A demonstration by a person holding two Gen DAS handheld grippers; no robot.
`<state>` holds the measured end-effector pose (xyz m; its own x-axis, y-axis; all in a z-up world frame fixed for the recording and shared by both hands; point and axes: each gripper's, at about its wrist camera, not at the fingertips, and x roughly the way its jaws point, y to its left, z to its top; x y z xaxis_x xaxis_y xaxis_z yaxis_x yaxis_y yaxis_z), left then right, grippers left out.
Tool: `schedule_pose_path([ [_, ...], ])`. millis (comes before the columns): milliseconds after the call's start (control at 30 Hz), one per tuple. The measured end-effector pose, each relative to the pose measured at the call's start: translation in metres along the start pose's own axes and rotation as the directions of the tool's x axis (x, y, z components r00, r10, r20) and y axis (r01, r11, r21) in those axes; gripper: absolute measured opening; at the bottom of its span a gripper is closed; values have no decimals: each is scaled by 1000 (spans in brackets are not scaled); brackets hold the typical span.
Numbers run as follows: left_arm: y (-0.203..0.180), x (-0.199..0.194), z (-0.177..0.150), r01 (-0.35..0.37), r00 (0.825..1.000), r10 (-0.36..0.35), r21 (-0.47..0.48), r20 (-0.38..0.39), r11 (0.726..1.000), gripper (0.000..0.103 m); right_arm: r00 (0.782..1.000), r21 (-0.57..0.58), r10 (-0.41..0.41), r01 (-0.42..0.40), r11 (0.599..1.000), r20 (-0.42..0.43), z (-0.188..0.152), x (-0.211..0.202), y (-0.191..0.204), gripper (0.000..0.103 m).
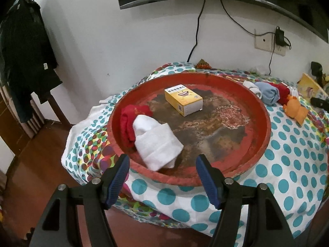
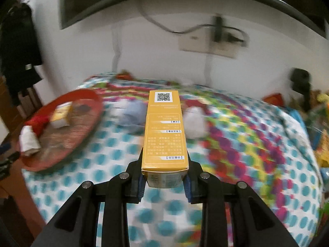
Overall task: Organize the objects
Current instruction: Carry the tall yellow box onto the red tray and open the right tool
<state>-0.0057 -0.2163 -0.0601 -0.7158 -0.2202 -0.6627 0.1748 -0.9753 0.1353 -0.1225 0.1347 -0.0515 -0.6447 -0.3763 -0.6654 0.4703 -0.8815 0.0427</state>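
We hold a long yellow cardboard box (image 2: pixel 164 131) in the right gripper (image 2: pixel 164 182), whose blue-padded jaws are closed tight on the box's near end, one pad on each side. The box's long axis runs straight ahead along the fingers, its far end with the square printed code pointing away from us toward the white wall, and it hangs above the dotted, many-coloured tablecloth (image 2: pixel 236 148), clear of it. In the right wrist view, blurred, the round red tray (image 2: pixel 92 99) lies well off to the left of the held box, and pale rolled cloths sit just behind it. The left wrist view shows what the other cannot make sharp: the tray's worn brown bottom carries a second, shorter yellow box (image 1: pixel 183 100) lying flat near the middle, a rolled red cloth (image 1: pixel 131 123) and a rolled white cloth (image 1: pixel 156 142) touching each other near the tray's front-left rim. Our left gripper (image 1: pixel 162 178) stands wide open and empty, just in front of the tray's near rim.
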Motion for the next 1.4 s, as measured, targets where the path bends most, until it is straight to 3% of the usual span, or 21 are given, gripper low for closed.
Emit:
schedule_pose_path([
  [100,13,1,0,-24,1000,24,-31,0,999,69,998,-79,53,-54,995,-14,5,4,43,28],
  [267,36,3,-1,-2,1000,-1,-122,-29,993,69,991,-160,127,-133,978,-46,9,17,102,28],
  [500,58,6,-5,-28,999,21,-175,-43,984,69,985,-223,134,-156,962,-109,11,44,151,28],
  [1000,75,16,-10,-27,996,6,-242,-88,970,69,971,-249,104,-157,956,-214,14,94,181,28],
  [1400,78,21,-12,-29,995,2,-256,-102,966,69,963,-274,105,-174,946,-248,5,104,197,29],
])
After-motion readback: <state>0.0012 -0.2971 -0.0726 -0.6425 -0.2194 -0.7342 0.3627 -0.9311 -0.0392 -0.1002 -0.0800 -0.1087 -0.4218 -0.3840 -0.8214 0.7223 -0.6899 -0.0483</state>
